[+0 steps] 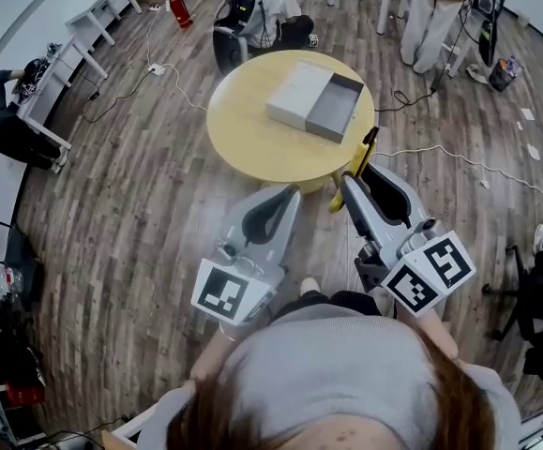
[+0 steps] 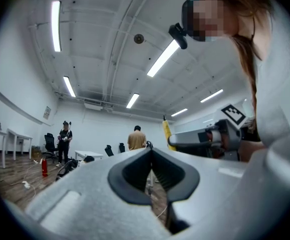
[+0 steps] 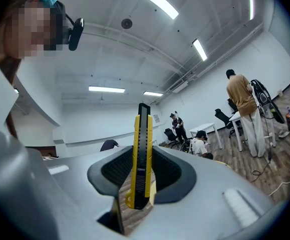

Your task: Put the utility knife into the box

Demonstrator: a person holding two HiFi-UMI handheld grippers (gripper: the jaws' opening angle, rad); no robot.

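R gripper (image 3: 143, 176) clamps knife (image 3: 141, 154) lengthwise along jaws, box (image 1: 335, 109) straight ahead on table (image 1: 248, 139); L gripper (image 2: 151, 156) closed, empty

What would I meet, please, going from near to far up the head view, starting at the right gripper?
right gripper → utility knife → round table → open box → person seated on the floor
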